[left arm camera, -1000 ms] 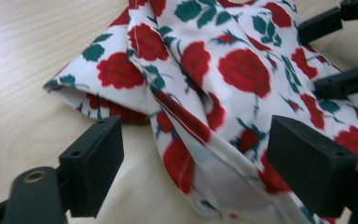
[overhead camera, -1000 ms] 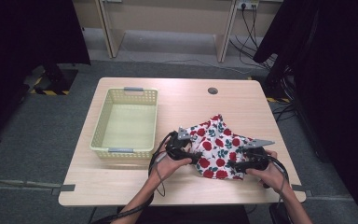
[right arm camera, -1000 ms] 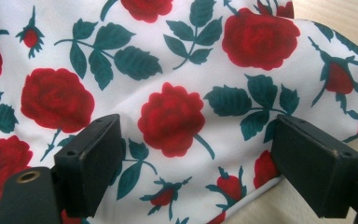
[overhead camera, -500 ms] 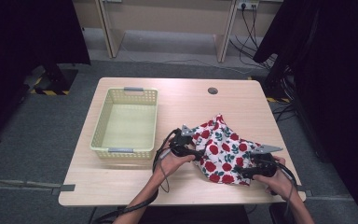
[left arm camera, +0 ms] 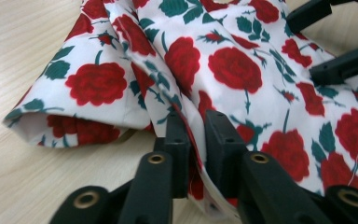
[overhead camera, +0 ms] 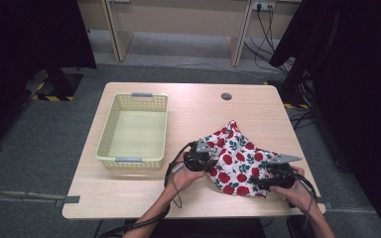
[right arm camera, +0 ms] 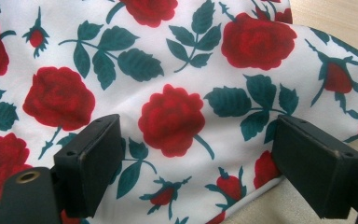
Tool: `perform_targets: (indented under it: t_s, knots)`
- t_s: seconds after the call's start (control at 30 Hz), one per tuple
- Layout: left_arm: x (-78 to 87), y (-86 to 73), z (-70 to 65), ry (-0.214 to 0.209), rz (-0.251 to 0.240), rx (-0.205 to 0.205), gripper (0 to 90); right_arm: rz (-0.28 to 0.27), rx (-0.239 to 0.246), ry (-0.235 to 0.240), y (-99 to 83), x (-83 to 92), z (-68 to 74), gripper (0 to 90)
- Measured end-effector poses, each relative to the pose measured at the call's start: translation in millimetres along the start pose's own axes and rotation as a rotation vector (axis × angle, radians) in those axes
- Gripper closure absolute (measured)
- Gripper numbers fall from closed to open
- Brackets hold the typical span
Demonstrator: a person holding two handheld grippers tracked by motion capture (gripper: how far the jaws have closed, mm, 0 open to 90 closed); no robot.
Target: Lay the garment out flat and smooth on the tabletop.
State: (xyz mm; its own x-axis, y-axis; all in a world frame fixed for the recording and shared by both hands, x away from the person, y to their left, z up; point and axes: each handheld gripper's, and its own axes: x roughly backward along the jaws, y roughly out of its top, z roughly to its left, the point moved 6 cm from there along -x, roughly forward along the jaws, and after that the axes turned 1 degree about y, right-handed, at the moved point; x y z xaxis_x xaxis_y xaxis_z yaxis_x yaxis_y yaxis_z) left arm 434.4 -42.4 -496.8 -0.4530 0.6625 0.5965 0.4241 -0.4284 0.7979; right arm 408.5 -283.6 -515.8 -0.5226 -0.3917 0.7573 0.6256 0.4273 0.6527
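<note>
A white cloth printed with red roses and green leaves (overhead camera: 238,158) lies crumpled on the near right part of the wooden table (overhead camera: 198,106). My left gripper (overhead camera: 209,157) is at the cloth's left edge. Its jaws have just been closing, and in the left gripper view (left arm camera: 196,126) they pinch a raised fold of the cloth (left arm camera: 235,70). My right gripper (overhead camera: 260,181) sits at the cloth's near right side. In the right gripper view (right arm camera: 196,154) its jaws stand wide apart over the flat cloth (right arm camera: 172,116), and the pads (right arm camera: 91,156) press on nothing. The right gripper (left arm camera: 310,44) also shows far off in the left gripper view.
A pale yellow plastic basket (overhead camera: 106,144) with nothing in it stands on the left half of the table. A round cable hole (overhead camera: 226,96) sits near the far edge. Dark curtains and cables surround the table on the floor.
The right hand has slid a little toward the near right edge of the table, and the cloth has flattened slightly there. The left hand has stayed at the cloth's left edge.
</note>
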Motion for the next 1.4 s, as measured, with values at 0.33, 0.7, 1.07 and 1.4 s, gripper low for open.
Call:
perform_targets:
  t_s: [0.33,0.7,1.07,1.4]
  knots:
    - [31.8,-20.8,5.0,0.043,-0.007,-0.015,84.8,0.012,0.004,0.007,1.5,-0.9,5.1,16.7]
    - [34.6,-5.1,3.6,0.053,-0.043,0.032,60.0,-0.024,0.020,0.024,15.8,8.3,6.8,15.6]
    - [-8.0,20.7,10.7,0.062,-0.011,0.089,33.8,-0.058,0.023,0.049,67.3,-15.4,3.8,14.3]
    - [-23.2,19.8,12.9,0.040,0.006,0.050,73.4,-0.058,0.020,0.093,101.1,-44.8,12.8,10.7]
